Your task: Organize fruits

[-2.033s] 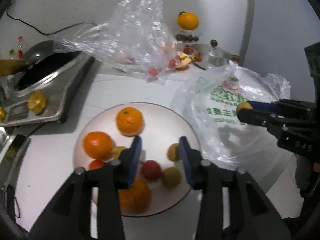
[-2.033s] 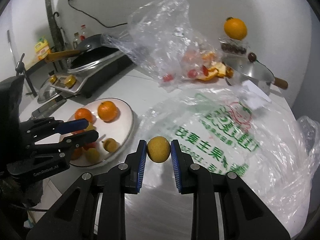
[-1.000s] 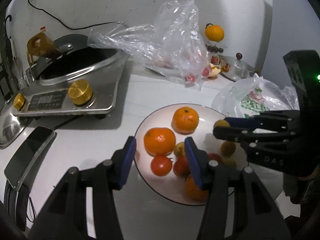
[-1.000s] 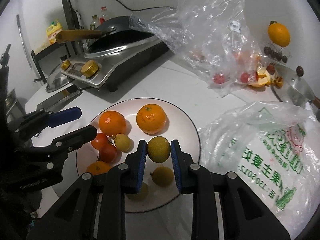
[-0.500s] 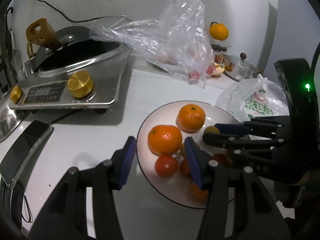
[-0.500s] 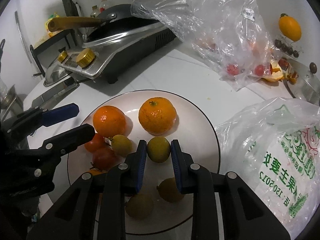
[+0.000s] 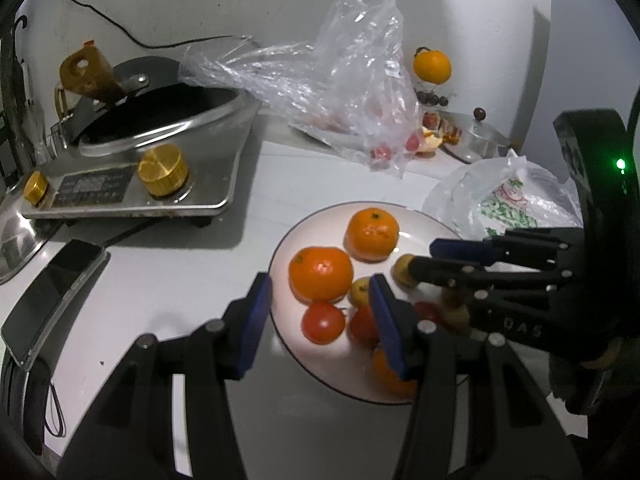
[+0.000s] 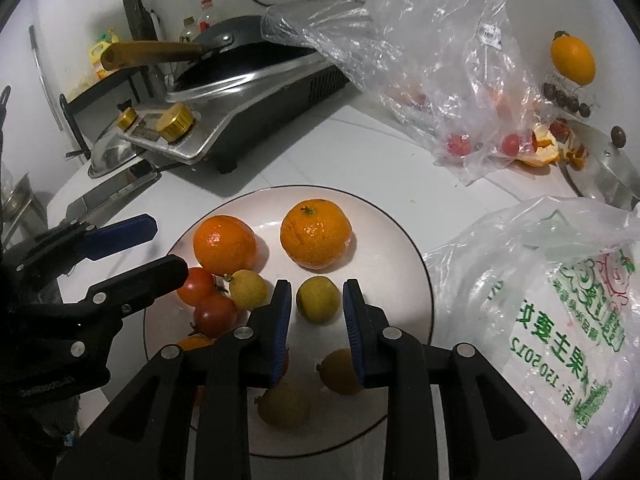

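The right claw [image 8: 313,316] hangs low over the plate [image 8: 416,264], its jaws apart with gaps either side of a small yellow fruit [image 8: 318,299] that rests on the plate, a sign it has been let go where bare space was left. Around it lie tomatoes [image 8: 210,316] and two oranges [image 8: 316,233]. The left claw [image 7: 320,316] hovers spread and empty over the plate's left rim. Beyond, toward the table's far edge, a clear bag [image 8: 436,48] holds more fruit.

Stove [image 7: 132,184], wok [image 8: 248,56], phone [image 7: 52,284]
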The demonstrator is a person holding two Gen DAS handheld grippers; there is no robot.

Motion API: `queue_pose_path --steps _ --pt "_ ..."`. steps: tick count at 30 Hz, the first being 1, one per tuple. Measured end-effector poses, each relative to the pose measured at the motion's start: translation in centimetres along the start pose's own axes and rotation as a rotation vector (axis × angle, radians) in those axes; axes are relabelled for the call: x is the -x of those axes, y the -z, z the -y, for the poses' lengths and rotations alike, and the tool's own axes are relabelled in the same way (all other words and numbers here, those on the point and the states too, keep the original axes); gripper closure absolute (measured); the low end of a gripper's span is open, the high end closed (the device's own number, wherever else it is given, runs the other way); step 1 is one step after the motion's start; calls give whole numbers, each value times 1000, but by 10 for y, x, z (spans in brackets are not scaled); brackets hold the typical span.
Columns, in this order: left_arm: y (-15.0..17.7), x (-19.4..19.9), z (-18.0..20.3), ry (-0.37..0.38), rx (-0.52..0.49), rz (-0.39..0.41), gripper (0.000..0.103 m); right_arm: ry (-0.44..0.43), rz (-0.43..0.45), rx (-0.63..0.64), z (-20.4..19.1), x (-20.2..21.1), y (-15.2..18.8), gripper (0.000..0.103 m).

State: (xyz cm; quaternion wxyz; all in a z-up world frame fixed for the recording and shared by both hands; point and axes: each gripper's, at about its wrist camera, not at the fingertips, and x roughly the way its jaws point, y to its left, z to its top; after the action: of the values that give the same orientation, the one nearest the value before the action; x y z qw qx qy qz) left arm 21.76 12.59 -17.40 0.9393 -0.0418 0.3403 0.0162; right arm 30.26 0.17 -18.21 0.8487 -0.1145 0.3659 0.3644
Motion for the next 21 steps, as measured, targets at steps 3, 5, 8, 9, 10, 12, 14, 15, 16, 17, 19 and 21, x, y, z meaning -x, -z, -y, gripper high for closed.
queue_pose_path --steps 3,5,8,9,10,12,14,15,16,17,19,21 --pt "0 7 5 4 -6 11 51 8 13 -1 1 8 2 75" --pt "0 11 7 6 -9 18 51 14 20 -2 1 14 3 75" --pt "0 17 13 14 -18 28 51 23 32 -2 1 24 7 75" --pt "0 19 15 17 -21 32 51 26 37 -2 1 28 8 75" --pt "-1 21 16 19 -25 34 51 29 41 -3 1 31 9 75" --pt "0 26 21 24 -33 42 51 36 52 -5 2 39 12 75" --pt "0 30 25 27 -38 48 51 43 61 -9 2 46 15 75" --pt "1 33 28 31 -42 53 51 46 67 -10 2 50 17 75" --pt "1 35 29 33 -46 55 51 49 70 -12 2 53 19 75" --pt "1 37 31 34 -50 58 51 53 75 -13 2 57 20 75" --pt "3 41 36 40 -57 65 50 59 83 -16 3 64 24 75" --pt "5 46 41 40 -64 69 50 66 90 -20 3 71 28 75"
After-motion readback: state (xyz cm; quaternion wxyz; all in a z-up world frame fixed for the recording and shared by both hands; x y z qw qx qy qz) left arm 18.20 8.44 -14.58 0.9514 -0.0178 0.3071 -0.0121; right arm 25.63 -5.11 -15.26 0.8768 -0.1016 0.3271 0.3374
